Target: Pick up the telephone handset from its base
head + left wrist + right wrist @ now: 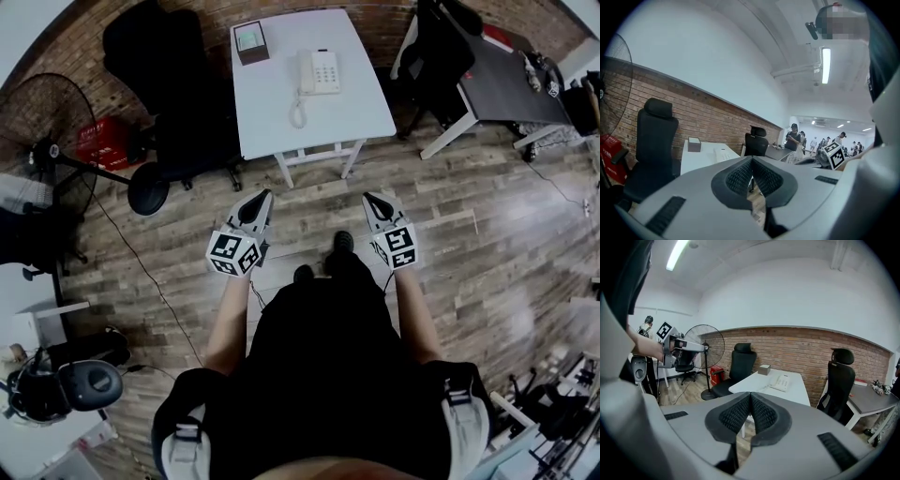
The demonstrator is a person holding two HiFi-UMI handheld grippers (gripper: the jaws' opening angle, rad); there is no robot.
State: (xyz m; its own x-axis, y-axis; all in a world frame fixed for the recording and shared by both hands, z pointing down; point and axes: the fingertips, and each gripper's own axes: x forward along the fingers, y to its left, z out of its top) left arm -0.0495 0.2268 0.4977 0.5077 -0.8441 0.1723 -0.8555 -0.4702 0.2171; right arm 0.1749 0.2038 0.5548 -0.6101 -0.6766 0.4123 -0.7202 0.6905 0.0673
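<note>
A white telephone (319, 71) sits on the white table (272, 112) ahead of me, its handset (306, 72) resting on the base's left side with a coiled cord trailing toward the front edge. Both grippers hover over the wooden floor, well short of the table. My left gripper (263, 195) is shut and empty, as is my right gripper (369, 197). In the left gripper view the shut gripper (751, 161) points past the telephone (723, 153). In the right gripper view the shut gripper (750, 397) points toward the telephone (780, 382).
A small brown box (250, 41) stands at the table's far left corner. Black office chairs (178, 94) flank the table, with another chair (433, 56) at the right. A standing fan (56, 150) is at the left and a dark desk (506, 84) at the right. Several people stand far off.
</note>
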